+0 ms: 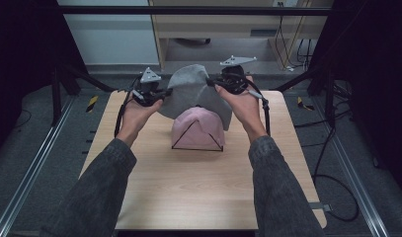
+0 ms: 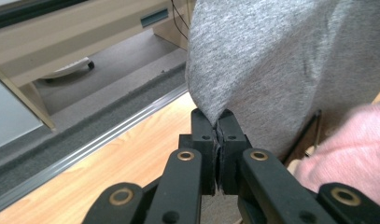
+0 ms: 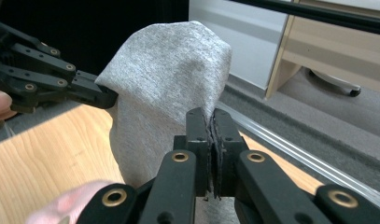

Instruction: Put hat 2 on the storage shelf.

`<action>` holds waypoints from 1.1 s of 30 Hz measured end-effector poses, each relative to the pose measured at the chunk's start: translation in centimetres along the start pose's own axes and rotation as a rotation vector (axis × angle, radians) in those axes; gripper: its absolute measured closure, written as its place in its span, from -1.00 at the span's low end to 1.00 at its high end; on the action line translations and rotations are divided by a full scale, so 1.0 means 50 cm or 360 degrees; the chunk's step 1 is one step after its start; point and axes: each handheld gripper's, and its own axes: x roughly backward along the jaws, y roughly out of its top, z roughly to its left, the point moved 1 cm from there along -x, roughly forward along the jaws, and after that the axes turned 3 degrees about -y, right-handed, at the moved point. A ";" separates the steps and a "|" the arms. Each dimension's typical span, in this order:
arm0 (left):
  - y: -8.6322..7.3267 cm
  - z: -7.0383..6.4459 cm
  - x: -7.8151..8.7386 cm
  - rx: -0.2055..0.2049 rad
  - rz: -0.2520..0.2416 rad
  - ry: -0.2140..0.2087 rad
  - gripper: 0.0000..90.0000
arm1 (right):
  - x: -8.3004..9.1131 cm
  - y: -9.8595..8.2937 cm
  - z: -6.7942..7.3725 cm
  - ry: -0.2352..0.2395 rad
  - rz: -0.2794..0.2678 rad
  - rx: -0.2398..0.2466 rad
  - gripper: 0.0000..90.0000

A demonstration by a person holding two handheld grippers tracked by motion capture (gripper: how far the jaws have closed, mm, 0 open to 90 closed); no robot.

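Note:
A grey knit cloth [image 1: 191, 94] hangs spread between my two grippers above the far half of the wooden table [image 1: 154, 192]. My left gripper [image 1: 165, 92] is shut on its left edge; the jaws pinch grey fabric [image 2: 271, 60] at the left gripper [image 2: 218, 122]. My right gripper [image 1: 211, 82] is shut on the right edge, with the cloth [image 3: 164, 88] bulging up beside the right gripper [image 3: 210, 116]. Below the cloth a pink hat-like piece [image 1: 196, 129] sits over a dark wire frame on the table. Its pink fabric [image 2: 351, 149] lies at the lower right of the left gripper view.
Beyond the table's far edge run a metal floor rail [image 2: 85, 149] and grey carpet. A beige desk [image 1: 228, 24] stands behind. Black stand legs [image 1: 65, 79] flank the table, and cables [image 1: 332, 163] trail on the floor at right.

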 end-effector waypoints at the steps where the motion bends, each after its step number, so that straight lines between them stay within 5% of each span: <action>1: -0.004 -0.003 0.000 -0.0003 0.0004 -0.0001 0.95 | 0.001 -0.003 0.001 0.0001 0.0005 0.0002 0.95; 11: -0.032 -0.030 -0.002 -0.0012 0.0034 -0.0028 0.95 | 0.010 -0.038 0.005 0.0004 0.0044 -0.0014 0.95; 33: -0.068 -0.039 -0.005 0.0005 0.0070 -0.0059 0.95 | -0.003 -0.073 0.014 0.0044 0.0114 -0.0032 0.95</action>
